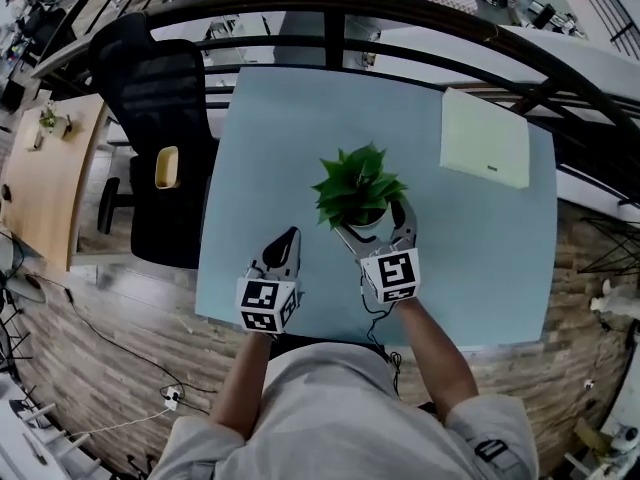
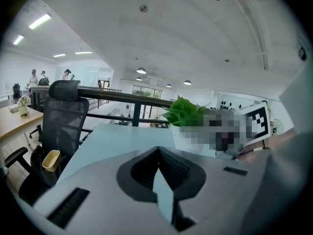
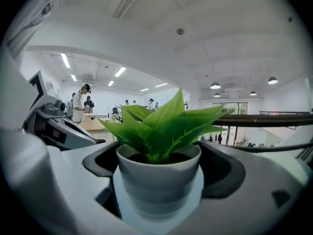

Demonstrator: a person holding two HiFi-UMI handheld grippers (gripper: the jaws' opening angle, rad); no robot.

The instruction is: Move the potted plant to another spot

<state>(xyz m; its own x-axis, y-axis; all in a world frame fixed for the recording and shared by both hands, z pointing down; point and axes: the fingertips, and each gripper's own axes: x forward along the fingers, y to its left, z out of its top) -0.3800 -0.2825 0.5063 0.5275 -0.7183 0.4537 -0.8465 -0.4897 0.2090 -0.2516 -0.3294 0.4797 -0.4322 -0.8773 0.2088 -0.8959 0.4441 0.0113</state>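
The right gripper point(image 1: 372, 224) pinches the white pot of the potted plant point(image 1: 360, 183) near the middle of the table point(image 1: 280, 128). The left gripper point(image 1: 287, 240), jaws pressed together, is near the table's front edge

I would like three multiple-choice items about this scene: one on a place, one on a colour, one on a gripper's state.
1. Where does the potted plant stand? A) on a shelf B) between the jaws of the right gripper C) on the floor
2. What colour is its pot? A) white B) red C) black
3. How are the jaws of the left gripper? A) wide apart B) shut on a spoon C) together, nothing between
Answers: 1 B, the right gripper view shows the pot between its jaws; 2 A, the pot is plainly white; 3 C, the left gripper view shows them meeting, empty.
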